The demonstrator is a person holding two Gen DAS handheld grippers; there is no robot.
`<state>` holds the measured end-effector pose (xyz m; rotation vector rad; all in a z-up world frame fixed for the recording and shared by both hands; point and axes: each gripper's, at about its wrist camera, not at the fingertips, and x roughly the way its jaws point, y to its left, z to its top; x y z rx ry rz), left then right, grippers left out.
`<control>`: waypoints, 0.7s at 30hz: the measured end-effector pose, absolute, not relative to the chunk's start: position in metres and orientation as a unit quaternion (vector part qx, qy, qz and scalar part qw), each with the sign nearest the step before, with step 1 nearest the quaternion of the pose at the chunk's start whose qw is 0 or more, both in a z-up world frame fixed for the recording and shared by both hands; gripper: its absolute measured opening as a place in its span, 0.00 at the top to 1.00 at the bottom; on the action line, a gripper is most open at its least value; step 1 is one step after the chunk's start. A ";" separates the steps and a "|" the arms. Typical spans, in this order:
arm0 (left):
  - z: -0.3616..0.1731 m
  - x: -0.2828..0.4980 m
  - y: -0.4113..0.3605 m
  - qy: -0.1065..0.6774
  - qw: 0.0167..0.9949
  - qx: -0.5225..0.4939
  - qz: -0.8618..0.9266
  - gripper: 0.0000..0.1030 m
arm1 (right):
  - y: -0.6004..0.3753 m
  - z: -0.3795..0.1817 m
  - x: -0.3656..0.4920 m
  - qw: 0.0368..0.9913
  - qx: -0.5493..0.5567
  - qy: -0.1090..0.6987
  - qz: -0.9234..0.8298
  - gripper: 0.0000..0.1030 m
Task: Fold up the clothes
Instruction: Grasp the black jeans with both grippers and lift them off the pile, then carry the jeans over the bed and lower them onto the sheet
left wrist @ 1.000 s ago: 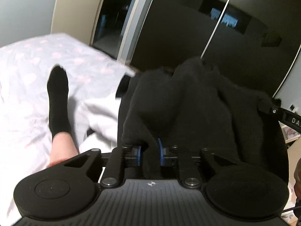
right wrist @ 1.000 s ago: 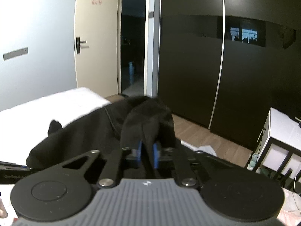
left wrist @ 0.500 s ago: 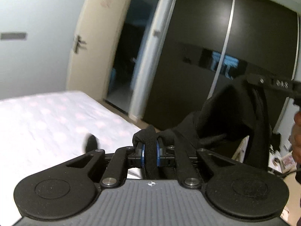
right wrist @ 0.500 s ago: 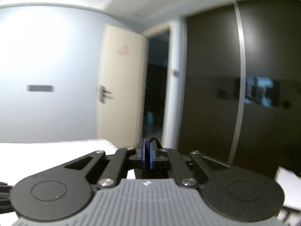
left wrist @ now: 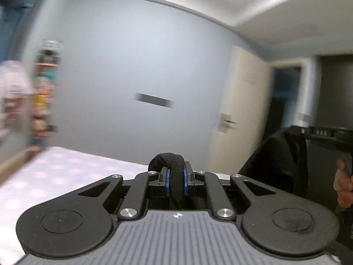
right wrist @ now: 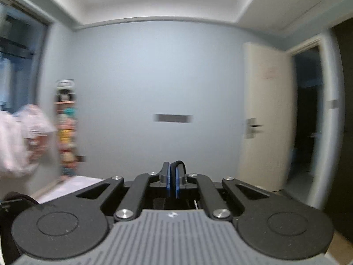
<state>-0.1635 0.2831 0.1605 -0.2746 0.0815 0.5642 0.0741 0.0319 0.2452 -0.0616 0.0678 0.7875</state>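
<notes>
Left gripper point(left wrist: 176, 182): matt black plastic linkages, bright metal pivot screws, a ribbed grey housing, smooth blue pads point(left wrist: 168, 184). Clamped between them is the black garment point(left wrist: 174, 176), a coarse, matt woven cloth with a visible rib. Right gripper point(right wrist: 173, 185): the same finish, closed on a thin dark fabric edge. Bed sheet point(left wrist: 55, 176): soft matt cloth, pale with pink spots. Wall point(right wrist: 154, 77): smooth matt paint. Door point(right wrist: 264, 110): smooth cream surface with a metal handle.
</notes>
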 end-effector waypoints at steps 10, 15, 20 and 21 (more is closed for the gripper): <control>0.022 -0.220 0.312 0.154 0.889 -0.274 0.333 0.87 | 0.187 0.086 0.056 0.871 -0.096 0.187 0.443 0.96; -0.044 -0.222 0.300 0.235 0.869 -0.333 0.279 0.88 | 0.175 -0.022 0.060 0.884 -0.188 0.226 0.364 0.96; -0.105 -0.219 0.289 0.315 0.839 -0.384 0.220 0.88 | 0.143 -0.085 0.093 0.887 -0.189 0.322 0.271 0.96; -0.112 -0.213 0.289 0.334 0.833 -0.389 0.206 0.87 | 0.135 -0.095 0.102 0.885 -0.184 0.341 0.258 0.96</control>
